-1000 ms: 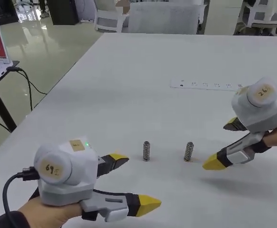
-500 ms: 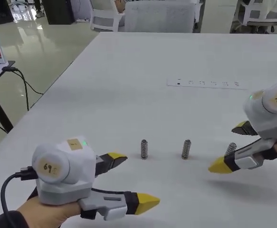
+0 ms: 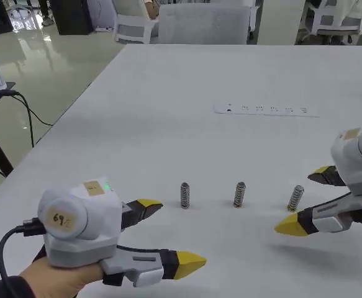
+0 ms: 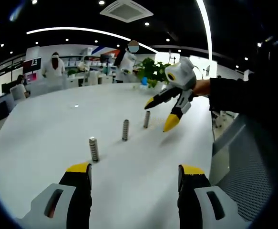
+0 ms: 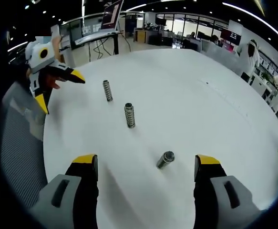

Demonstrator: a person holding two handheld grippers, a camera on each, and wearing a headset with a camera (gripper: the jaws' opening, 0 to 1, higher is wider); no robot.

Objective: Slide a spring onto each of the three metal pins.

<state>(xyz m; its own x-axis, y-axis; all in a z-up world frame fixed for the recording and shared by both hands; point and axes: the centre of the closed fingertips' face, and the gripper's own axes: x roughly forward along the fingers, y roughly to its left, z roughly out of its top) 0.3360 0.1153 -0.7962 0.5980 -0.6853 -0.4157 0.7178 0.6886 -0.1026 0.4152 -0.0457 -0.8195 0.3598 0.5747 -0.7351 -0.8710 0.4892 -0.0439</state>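
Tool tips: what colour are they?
Yellow on both left tool and right tool; head view shows it best.

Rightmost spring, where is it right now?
In the head view the rightmost spring stands at the right end of the row on the table, next to the middle spring, just ahead of the right gripper's open jaws.

Silver-grey springs, plain white table, black fingers with yellow tips
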